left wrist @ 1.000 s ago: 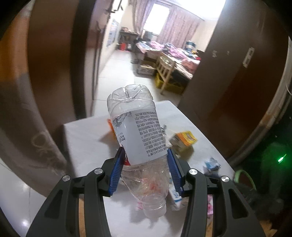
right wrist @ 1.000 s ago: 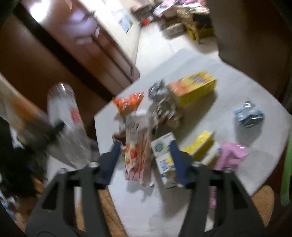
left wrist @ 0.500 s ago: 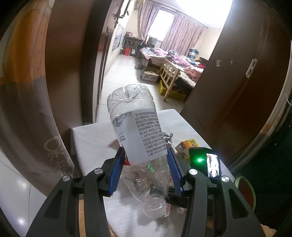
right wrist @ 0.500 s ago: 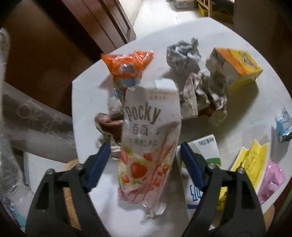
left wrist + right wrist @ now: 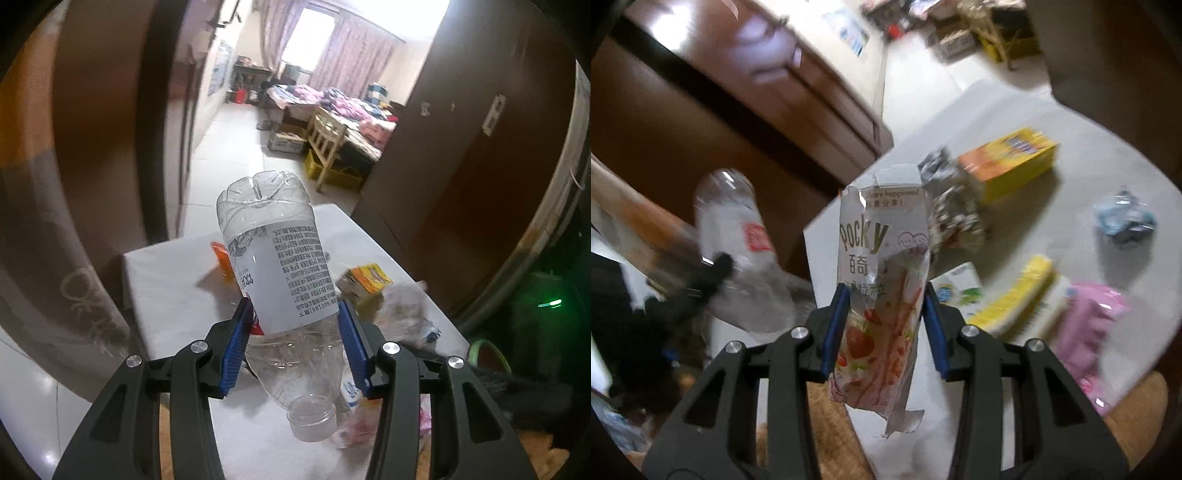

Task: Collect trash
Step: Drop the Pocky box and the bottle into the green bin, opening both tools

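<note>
Daylight pours through the far curtained window (image 5: 317, 40) and blows out to white, leaving the near doorway dim. The right wrist view is smeared by motion blur. Both views bend strongly toward black corners. Soft shadows lie on the table (image 5: 1052, 206).

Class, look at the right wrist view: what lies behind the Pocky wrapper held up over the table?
Behind the Pocky wrapper, crumpled paper and a white carton lie on the white table. Whatever sits directly behind the wrapper is covered.
</note>
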